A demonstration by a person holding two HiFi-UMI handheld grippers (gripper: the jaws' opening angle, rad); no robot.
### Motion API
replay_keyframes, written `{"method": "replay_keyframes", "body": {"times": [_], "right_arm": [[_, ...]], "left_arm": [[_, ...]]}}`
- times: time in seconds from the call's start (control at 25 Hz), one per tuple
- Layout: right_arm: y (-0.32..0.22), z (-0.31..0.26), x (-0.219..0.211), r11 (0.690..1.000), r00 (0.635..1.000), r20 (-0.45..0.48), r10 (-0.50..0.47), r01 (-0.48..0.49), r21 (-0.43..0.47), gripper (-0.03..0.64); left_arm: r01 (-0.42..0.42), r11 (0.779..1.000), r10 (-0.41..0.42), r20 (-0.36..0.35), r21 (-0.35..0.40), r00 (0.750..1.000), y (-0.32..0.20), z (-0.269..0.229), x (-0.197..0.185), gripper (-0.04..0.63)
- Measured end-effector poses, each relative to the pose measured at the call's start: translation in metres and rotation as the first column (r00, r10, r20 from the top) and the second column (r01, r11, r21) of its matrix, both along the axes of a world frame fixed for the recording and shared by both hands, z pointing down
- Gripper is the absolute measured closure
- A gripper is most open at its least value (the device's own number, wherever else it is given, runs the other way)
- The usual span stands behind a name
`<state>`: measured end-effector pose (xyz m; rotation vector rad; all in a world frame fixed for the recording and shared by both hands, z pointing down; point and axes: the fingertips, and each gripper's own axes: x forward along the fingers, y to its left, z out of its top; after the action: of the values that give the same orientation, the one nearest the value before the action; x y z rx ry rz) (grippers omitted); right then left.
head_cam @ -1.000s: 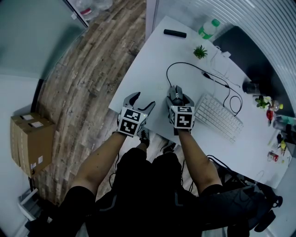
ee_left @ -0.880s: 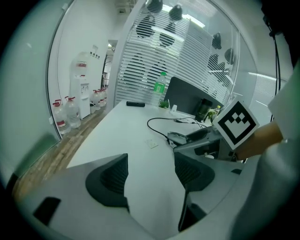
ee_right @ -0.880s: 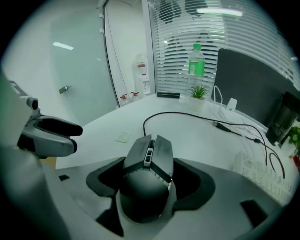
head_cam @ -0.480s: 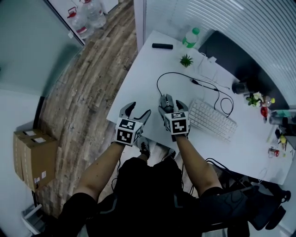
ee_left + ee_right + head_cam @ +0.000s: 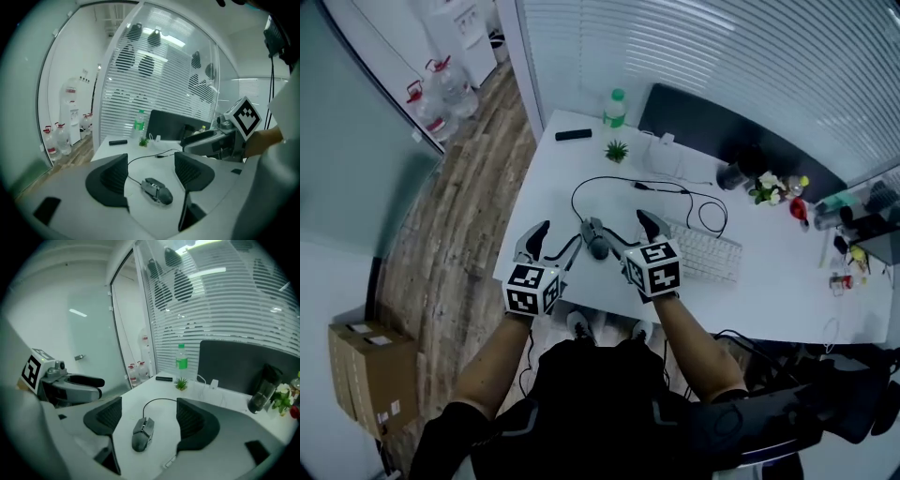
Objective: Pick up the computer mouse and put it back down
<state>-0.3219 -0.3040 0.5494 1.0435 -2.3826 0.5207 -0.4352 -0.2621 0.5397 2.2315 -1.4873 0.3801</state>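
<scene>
- Computer mouse (image 5: 597, 243): lies flat on the white table (image 5: 769, 300), near the front edge and towards its left end. Nothing holds it.
- Look of the mouse (image 5: 142, 433): dark grey, angular shell with lighter silvery panels along the top and a rounded dark rear. The scroll wheel is too small to make out.
- A black cable runs from its nose towards the back edge, loops, then crosses right behind the white keyboard (image 5: 703, 251).
- Left gripper (image 5: 555, 246): claw apart. In the left gripper view (image 5: 151, 161) the mouse (image 5: 157, 191) shows in the gap, lying on the table beyond, clear of both pads.
- Right gripper (image 5: 630, 236): claw wide apart. Its jaws have just been opening, then drew in a trifle. In the right gripper view (image 5: 147, 404) the mouse sits in the gap, touched by neither pad.
- Both grippers hang over the front edge, side by side, with the mouse just ahead between them.
- Back left corner: green-capped bottle (image 5: 616, 108), small potted plant (image 5: 617, 150) and a flat black bar (image 5: 573, 135).
</scene>
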Motion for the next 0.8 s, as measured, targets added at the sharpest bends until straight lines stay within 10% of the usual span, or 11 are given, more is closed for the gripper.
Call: {"method": "replay_keyframes", "body": {"times": [0.48,0.8], "right_arm": [[0.014,-0.114,0.111,0.985,0.995,0.066,0.081,-0.090,0.149,0.271],[0.031,-0.159,0.194,0.955,0.981,0.093,0.168,-0.185,0.230,0.279]], "left_arm": [[-0.129,0.967,0.105,0.119,0.219,0.987,-0.025,-0.114,0.098,0.270],[-0.208,0.936,0.204,0.044,0.282,0.978,-0.022,-0.161,0.175,0.270]]}}
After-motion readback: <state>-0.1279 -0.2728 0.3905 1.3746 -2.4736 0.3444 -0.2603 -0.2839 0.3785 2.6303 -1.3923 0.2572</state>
